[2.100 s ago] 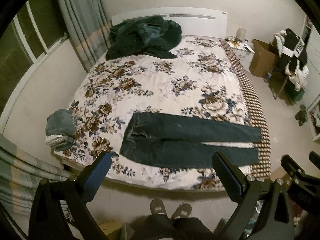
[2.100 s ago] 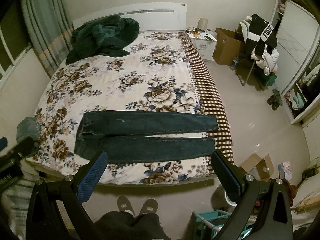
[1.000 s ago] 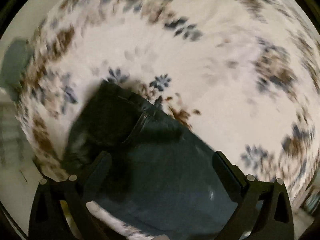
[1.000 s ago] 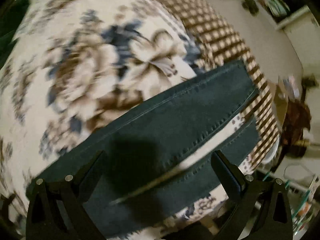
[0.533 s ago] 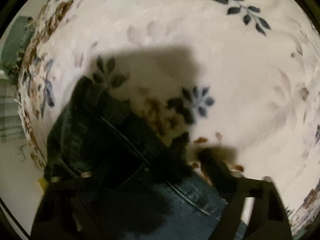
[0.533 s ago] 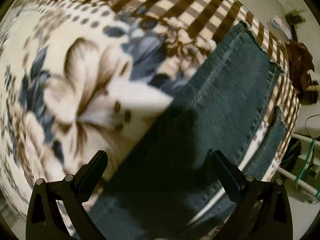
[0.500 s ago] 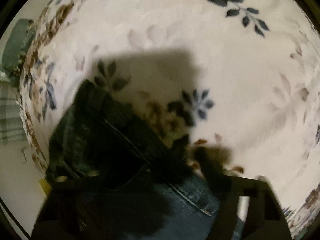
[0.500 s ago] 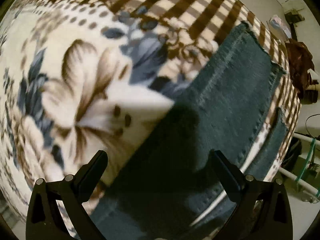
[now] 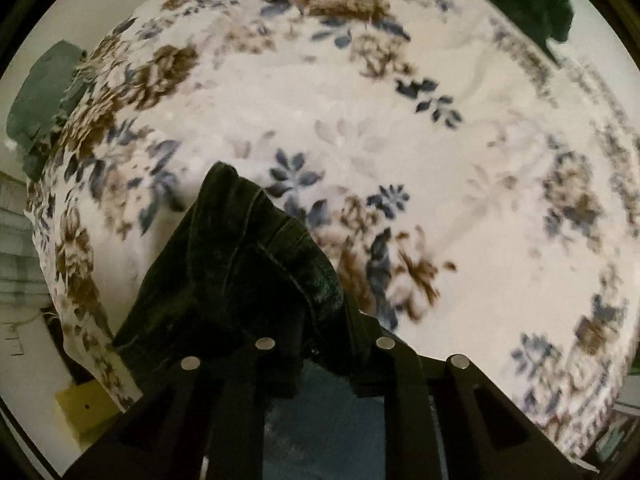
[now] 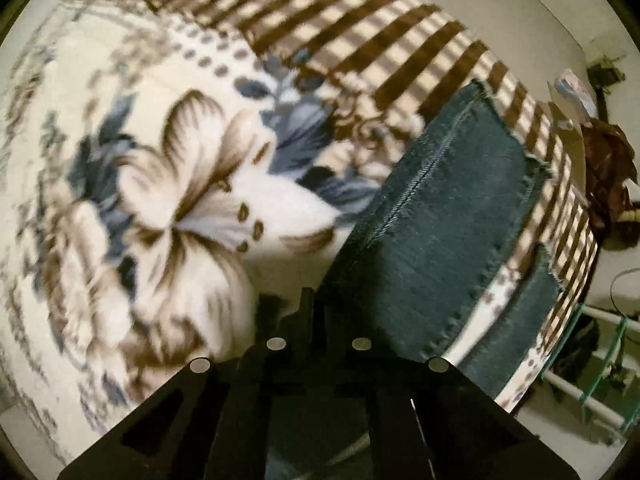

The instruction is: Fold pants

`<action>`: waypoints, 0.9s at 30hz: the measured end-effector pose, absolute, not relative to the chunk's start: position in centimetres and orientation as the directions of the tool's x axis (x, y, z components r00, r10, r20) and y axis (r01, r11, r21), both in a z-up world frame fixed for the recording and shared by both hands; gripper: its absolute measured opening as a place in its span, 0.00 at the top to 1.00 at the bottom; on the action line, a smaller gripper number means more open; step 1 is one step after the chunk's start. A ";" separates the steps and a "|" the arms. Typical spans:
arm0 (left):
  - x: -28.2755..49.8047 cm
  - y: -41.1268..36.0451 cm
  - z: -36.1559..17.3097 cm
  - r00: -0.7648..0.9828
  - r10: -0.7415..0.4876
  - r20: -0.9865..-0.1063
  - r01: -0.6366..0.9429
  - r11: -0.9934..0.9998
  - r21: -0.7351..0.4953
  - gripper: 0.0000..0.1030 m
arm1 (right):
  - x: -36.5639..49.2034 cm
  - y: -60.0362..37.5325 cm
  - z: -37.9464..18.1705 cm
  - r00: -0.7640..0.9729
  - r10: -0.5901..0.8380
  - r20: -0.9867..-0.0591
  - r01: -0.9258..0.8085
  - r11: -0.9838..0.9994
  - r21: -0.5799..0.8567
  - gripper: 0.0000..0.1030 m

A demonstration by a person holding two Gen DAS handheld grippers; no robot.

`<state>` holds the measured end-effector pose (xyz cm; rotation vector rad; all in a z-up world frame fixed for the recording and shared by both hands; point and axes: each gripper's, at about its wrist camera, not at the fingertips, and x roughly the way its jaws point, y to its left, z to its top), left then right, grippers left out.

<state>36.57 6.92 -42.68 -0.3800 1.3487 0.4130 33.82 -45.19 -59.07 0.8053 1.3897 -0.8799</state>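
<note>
Dark green-blue jeans lie on a floral bedspread. In the left wrist view my left gripper (image 9: 320, 320) is shut on the waistband of the jeans (image 9: 240, 256), which bunches up over the fingers and lifts off the bed. In the right wrist view my right gripper (image 10: 320, 312) is shut on the far leg of the jeans (image 10: 448, 224) near its frayed hem. The near leg's hem (image 10: 520, 312) lies at the bed's edge, lower right. The fingertips of both grippers are hidden by the cloth.
The floral bedspread (image 9: 400, 120) fills both views; a brown checked border (image 10: 360, 32) runs along its right side. A dark green blanket (image 9: 532, 4) lies at the far end. Folded grey-green clothes (image 9: 40, 92) sit off the bed's left corner. A rack (image 10: 600, 360) stands on the floor right.
Both grippers came down onto the jeans and closed, the left on the waistband, the right on the far leg. The waistband is now lifted and bunched.
</note>
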 end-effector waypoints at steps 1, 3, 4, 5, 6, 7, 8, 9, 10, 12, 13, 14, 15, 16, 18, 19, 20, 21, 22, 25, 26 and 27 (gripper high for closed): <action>36.5 8.3 -42.3 0.184 0.051 -0.982 -0.496 0.867 -0.048 0.87 | 32.8 -44.8 -58.0 0.006 -0.049 -0.999 0.879 0.476 -0.017 0.98; 35.6 9.9 -41.6 0.204 0.023 -0.979 -0.506 0.858 -0.086 0.87 | 30.0 -43.7 -55.6 0.043 -0.050 -0.998 0.871 0.491 0.013 0.98; 36.1 12.0 -42.4 0.212 0.012 -0.977 -0.511 0.854 -0.100 0.87 | 28.6 -43.4 -54.6 0.060 -0.047 -0.997 0.868 0.497 0.029 0.98; 34.8 12.6 -41.8 0.220 0.004 -0.975 -0.517 0.849 -0.113 0.87 | 27.1 -43.2 -53.8 0.075 -0.043 -0.996 0.866 0.498 0.044 0.98; 33.5 12.9 -41.5 0.223 0.002 -0.975 -0.522 0.845 -0.117 0.87 | 26.1 -42.9 -52.7 0.087 -0.037 -0.996 0.865 0.499 0.057 0.98; 32.1 13.5 -41.5 0.224 -0.003 -0.975 -0.531 0.838 -0.124 0.87 | 25.4 -42.4 -51.6 0.102 -0.033 -0.994 0.862 0.502 0.072 0.98; 30.8 14.0 -41.6 0.222 -0.007 -0.975 -0.538 0.833 -0.129 0.87 | 24.5 -42.0 -50.7 0.117 -0.032 -0.993 0.858 0.507 0.084 0.98; 29.5 14.4 -41.9 0.220 -0.005 -0.976 -0.545 0.829 -0.127 0.87 | 24.3 -41.5 -50.2 0.123 -0.033 -0.992 0.854 0.513 0.089 0.98; 28.2 14.8 -42.3 0.215 -0.004 -0.977 -0.552 0.824 -0.126 0.87 | 22.5 -41.2 -49.9 0.132 -0.033 -0.991 0.846 0.524 0.096 0.98; 25.7 15.6 -43.7 0.192 -0.004 -0.981 -0.568 0.815 -0.115 0.87 | 20.9 -40.3 -50.0 0.130 -0.037 -0.991 0.838 0.539 0.090 0.98; 24.7 15.9 -44.5 0.182 -0.004 -0.983 -0.575 0.811 -0.110 0.87 | 19.6 -40.0 -50.4 0.125 -0.039 -0.991 0.831 0.550 0.083 0.98; 23.5 16.1 -45.7 0.164 0.001 -0.987 -0.584 0.806 -0.096 0.87 | 18.3 -39.8 -51.1 0.119 -0.037 -0.992 0.832 0.550 0.079 0.98; 22.5 16.3 -46.8 0.151 0.006 -0.989 -0.590 0.803 -0.085 0.87 | 17.2 -39.8 -51.8 0.113 -0.031 -0.993 0.834 0.546 0.078 0.98; 21.8 16.4 -47.8 0.139 0.011 -0.990 -0.591 0.803 -0.074 0.87 | 16.2 -39.7 -52.7 0.102 -0.025 -0.995 0.836 0.544 0.072 0.98; 20.3 16.5 -50.2 0.114 0.029 -0.993 -0.600 0.799 -0.046 0.87 | 14.4 -39.5 -54.9 0.078 -0.014 -0.997 0.842 0.536 0.058 0.98; 19.8 16.7 -51.0 0.104 0.047 -0.993 -0.600 0.800 -0.025 0.91 | 14.0 -39.4 -55.8 0.065 -0.008 -0.998 0.845 0.533 0.051 0.98; 19.4 16.9 -51.8 0.096 0.078 -0.992 -0.600 0.800 0.005 0.94 | 13.1 -39.3 -56.8 0.051 -0.004 -0.999 0.847 0.531 0.041 0.98; 18.9 17.4 -52.5 0.092 0.097 -0.991 -0.606 0.795 0.021 0.94 | 12.6 -39.4 -57.6 0.046 0.000 -0.999 0.848 0.528 0.039 0.98; 18.6 17.8 -52.9 0.092 0.107 -0.990 -0.612 0.790 0.028 0.94 | 12.3 -39.4 -58.2 0.043 0.004 -0.999 0.849 0.527 0.038 0.98; 18.0 18.5 -53.6 0.087 0.108 -0.990 -0.625 0.780 0.030 0.94 | 11.0 -39.3 -59.8 0.035 0.010 -0.999 0.839 0.542 0.035 0.98; 17.7 18.4 -53.4 0.095 0.106 -0.990 -0.622 0.782 0.024 0.94 | 10.8 -39.3 -60.3 0.026 0.020 -0.999 0.830 0.557 0.033 0.98; 17.6 18.0 -53.1 0.100 0.114 -0.988 -0.611 0.791 0.029 0.93 | 10.6 -39.3 -60.7 0.018 0.031 -0.999 0.821 0.570 0.032 0.97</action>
